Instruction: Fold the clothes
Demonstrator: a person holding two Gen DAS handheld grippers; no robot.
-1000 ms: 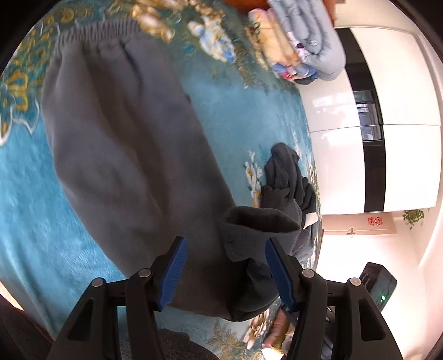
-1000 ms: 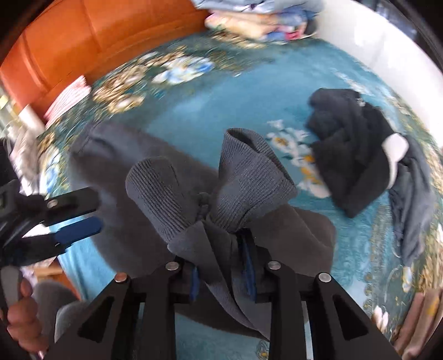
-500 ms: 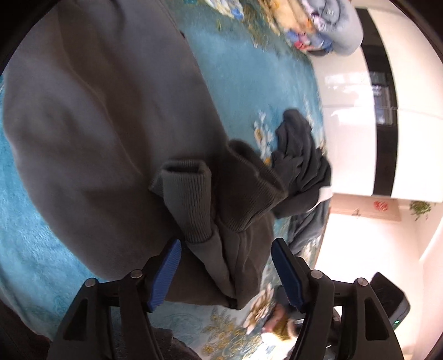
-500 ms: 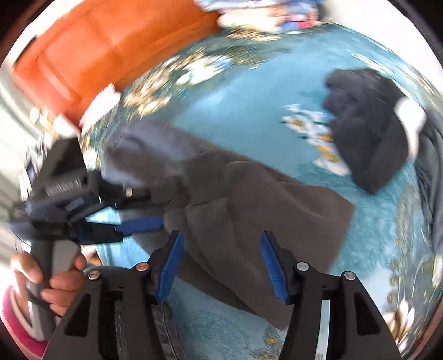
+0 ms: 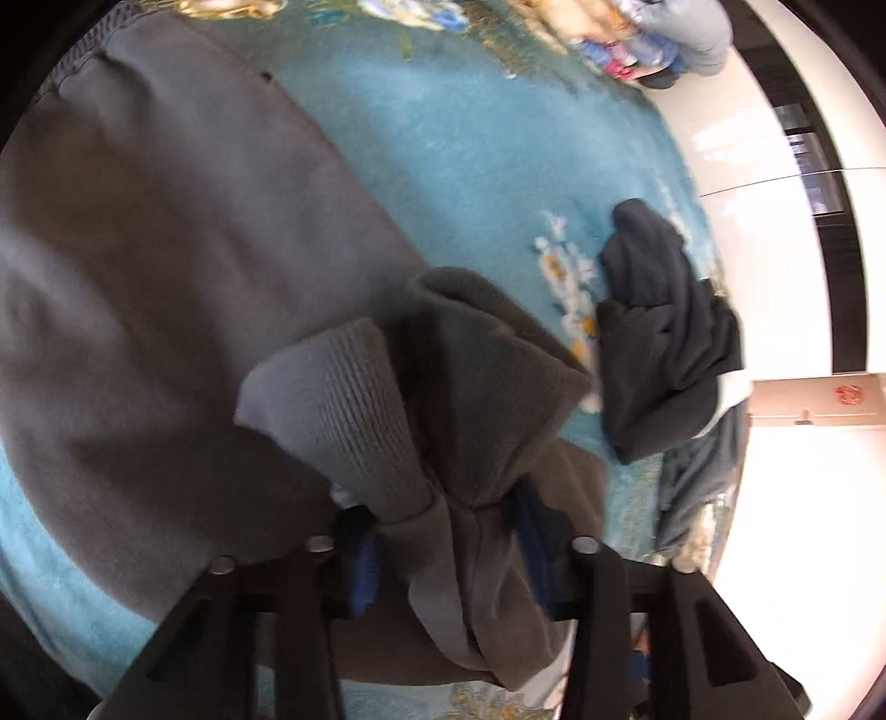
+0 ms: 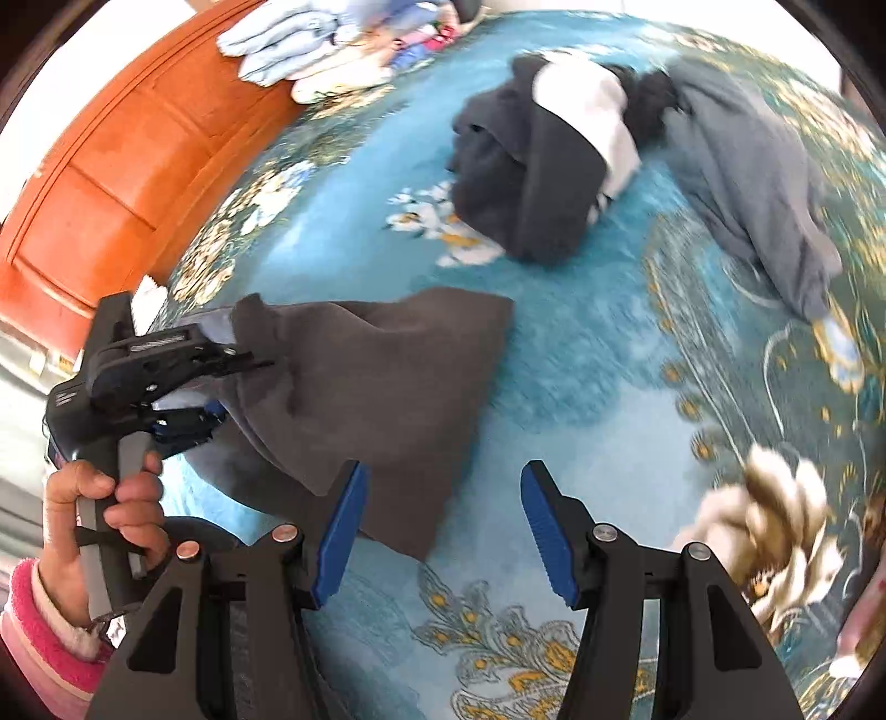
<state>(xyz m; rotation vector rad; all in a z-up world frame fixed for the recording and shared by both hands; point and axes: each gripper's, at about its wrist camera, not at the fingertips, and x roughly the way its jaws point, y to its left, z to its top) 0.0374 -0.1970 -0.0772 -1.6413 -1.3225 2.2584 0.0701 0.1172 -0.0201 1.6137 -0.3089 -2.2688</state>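
Grey sweatpants (image 5: 166, 266) lie spread on the teal floral bed cover (image 5: 470, 144). My left gripper (image 5: 448, 531) is shut on the two bunched ribbed leg cuffs (image 5: 354, 410), holding them a little above the pants. In the right wrist view the left gripper (image 6: 221, 382) grips the grey pants (image 6: 376, 376) at their left end. My right gripper (image 6: 443, 526) is open and empty, just in front of the pants' near corner.
A dark crumpled garment with a white part (image 6: 537, 166) lies beyond the pants, with a grey-blue garment (image 6: 758, 171) to its right. Folded bedding (image 6: 310, 50) is stacked by the orange headboard (image 6: 111, 166). White cabinets (image 5: 775, 138) stand past the bed.
My right gripper let go of the leg cuffs, opened and drew back to the right. My left gripper closed on the cuffs and now holds them.
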